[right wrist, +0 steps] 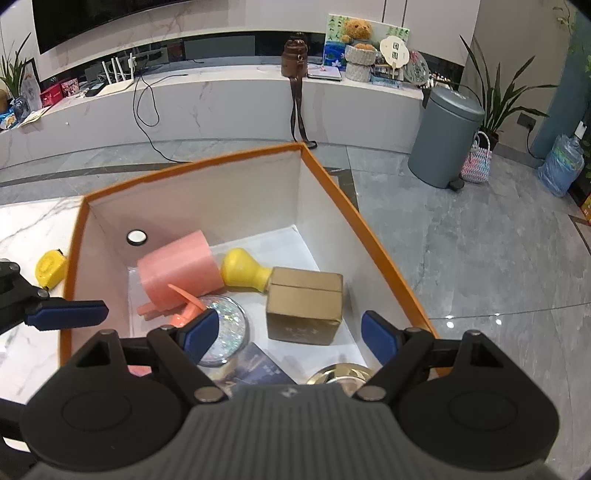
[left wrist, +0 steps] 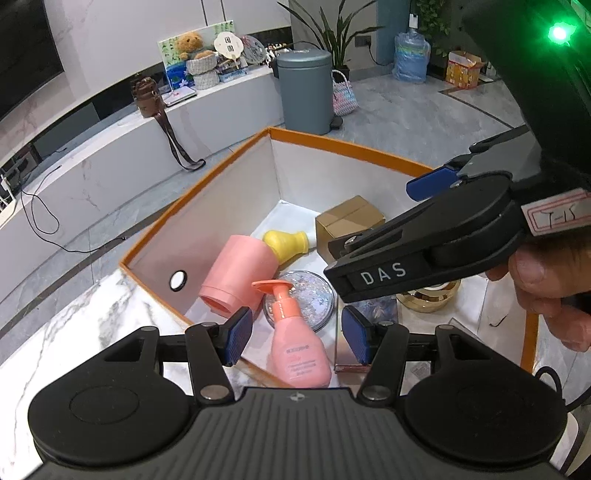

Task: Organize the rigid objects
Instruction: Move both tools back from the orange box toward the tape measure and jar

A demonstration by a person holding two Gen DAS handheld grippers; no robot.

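Both my grippers, left (left wrist: pixel 296 334) and right (right wrist: pixel 291 334), hang open and empty above the orange box (right wrist: pixel 369 221); pump bottle (left wrist: pixel 295 343) at six o'clock.

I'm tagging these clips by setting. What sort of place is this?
Most likely a home living room: a long marble TV bench under a dark screen, a teddy bear and potted plants on display, and a pedal bin on the tiled floor.

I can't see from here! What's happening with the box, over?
Left hand-held gripper and right hand-held gripper open, empty, above orange box. Pink bottle, pink cup, cardboard box inside. Yellow tape measure outside. Nothing blocking.
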